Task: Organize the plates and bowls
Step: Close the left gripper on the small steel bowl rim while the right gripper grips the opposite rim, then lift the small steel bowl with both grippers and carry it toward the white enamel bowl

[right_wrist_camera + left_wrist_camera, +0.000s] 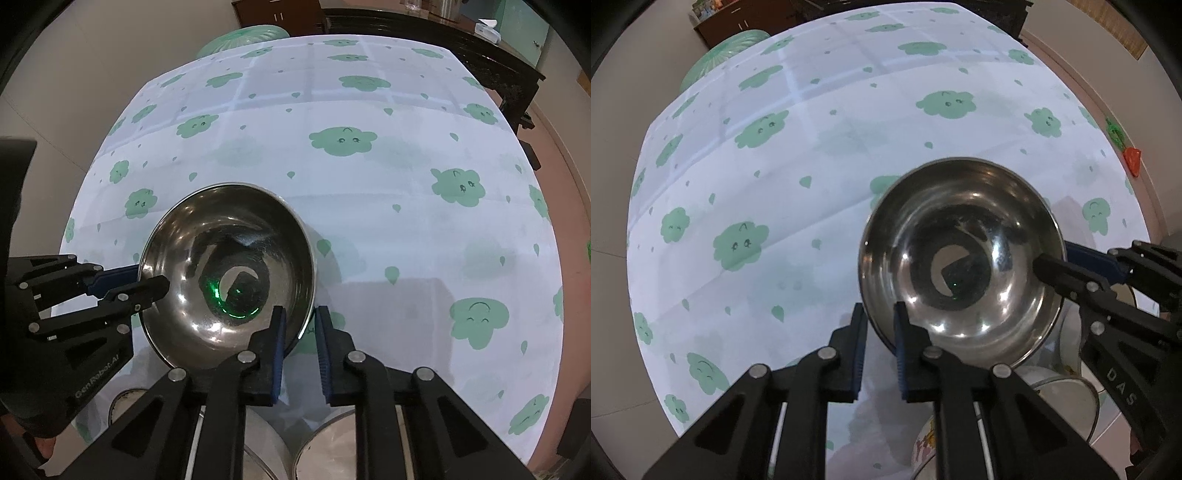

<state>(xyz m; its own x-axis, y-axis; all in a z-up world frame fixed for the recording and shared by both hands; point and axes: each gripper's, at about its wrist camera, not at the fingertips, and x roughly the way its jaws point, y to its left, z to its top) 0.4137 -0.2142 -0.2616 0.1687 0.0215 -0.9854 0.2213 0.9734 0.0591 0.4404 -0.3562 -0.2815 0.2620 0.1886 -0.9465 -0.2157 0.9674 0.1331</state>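
Note:
A shiny steel bowl (pixel 960 258) is held in the air above the table, tilted toward the cameras; it also shows in the right wrist view (pixel 229 273). My left gripper (pixel 881 321) is shut on the bowl's near-left rim, one finger inside and one outside. My right gripper (pixel 299 325) is shut on the bowl's opposite rim in the same way. Each gripper shows in the other's view: the right one (pixel 1052 264) and the left one (pixel 147 280).
The table (pixel 812 155) wears a white cloth with green cloud prints. Several steel dishes (pixel 332 443) and a patterned bowl (pixel 925 443) sit under the grippers at the near edge. A green stool (pixel 243 37) and dark furniture stand beyond the far edge.

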